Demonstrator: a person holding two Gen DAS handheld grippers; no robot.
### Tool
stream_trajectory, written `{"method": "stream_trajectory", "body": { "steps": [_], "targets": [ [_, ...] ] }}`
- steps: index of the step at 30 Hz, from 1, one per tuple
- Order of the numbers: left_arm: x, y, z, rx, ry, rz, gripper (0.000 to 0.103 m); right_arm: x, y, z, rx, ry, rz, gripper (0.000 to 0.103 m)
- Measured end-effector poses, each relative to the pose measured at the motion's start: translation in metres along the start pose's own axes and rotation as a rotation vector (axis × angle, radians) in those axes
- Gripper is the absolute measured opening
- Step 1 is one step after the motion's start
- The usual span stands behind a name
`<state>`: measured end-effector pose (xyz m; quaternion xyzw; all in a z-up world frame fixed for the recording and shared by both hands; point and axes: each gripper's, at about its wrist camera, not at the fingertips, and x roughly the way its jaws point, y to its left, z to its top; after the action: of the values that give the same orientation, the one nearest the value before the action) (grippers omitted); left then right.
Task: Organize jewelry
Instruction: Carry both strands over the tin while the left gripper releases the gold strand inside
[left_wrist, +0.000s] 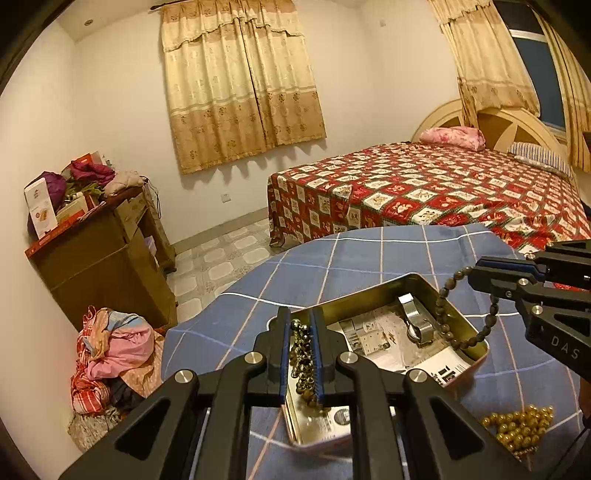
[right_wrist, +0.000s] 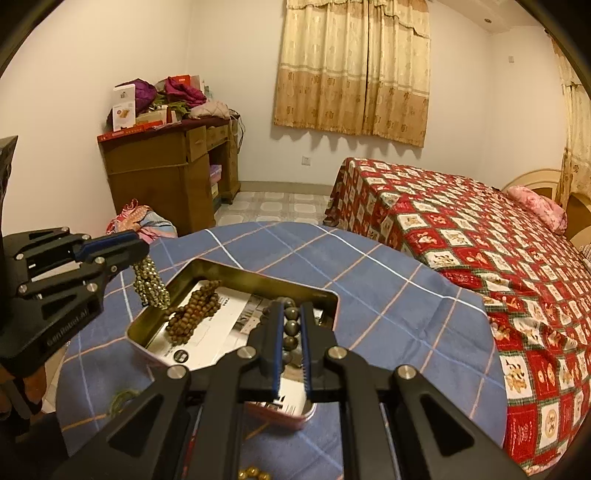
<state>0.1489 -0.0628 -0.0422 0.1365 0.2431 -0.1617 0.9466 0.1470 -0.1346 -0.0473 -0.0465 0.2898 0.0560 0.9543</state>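
A: Left to right, left wrist view. At lower centre the left gripper (left_wrist: 302, 334) is pinched on a strand of small brassy beads (left_wrist: 301, 363) hanging above the near end of the tin (left_wrist: 424, 282). State?

B: Jaws pressed onto the strand. The tin sits open on the blue checked cloth (left_wrist: 332, 266), with printed paper lining its bottom. Lying inside it is a metal bangle (left_wrist: 415, 321).

A: At mid right?

B: The right gripper (left_wrist: 474, 271) comes in from the right edge, pinching a bracelet of dark beads (left_wrist: 448, 321). The loop hangs down over the far right corner of the tin. At lower right a heap of gold beads (left_wrist: 519, 424) lies on the cloth, outside the tin.

A: Right wrist view?

B: The left gripper (right_wrist: 142, 253) is at mid left with its brassy strand (right_wrist: 151, 282) dangling at the tin's (right_wrist: 258, 277) corner. A brown bead string (right_wrist: 194, 308) lies inside, left of centre. At lower centre the right gripper (right_wrist: 291, 315) is clamped on the dark beads (right_wrist: 290, 328).

A: Progress?

B: Judged about midway: two pieces stowed, two held over the tin and not released, the gold heap untouched.

A: Counts?

B: One tin, two grippers, five jewelry pieces. I cannot tell what the greenish thing (right_wrist: 123, 398) at lower left on the cloth is.
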Motion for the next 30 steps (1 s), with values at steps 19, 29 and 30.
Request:
{"method": "stream_trajectory", "body": {
  "steps": [19,29,30],
  "targets": [
    [0.052,-0.014,-0.005,0.063,0.082,0.019,0.010,0.049,-0.004,-0.003,-0.010,0.092,-0.002,0.011],
    [0.066,-0.014,-0.013,0.087,0.120,0.037,0.010,0.061,-0.008,-0.009,0.003,0.124,-0.004,0.011],
    [0.067,-0.014,-0.014,0.094,0.122,0.042,0.010,0.061,-0.007,-0.010,0.002,0.125,-0.006,0.011]
  ]
}}
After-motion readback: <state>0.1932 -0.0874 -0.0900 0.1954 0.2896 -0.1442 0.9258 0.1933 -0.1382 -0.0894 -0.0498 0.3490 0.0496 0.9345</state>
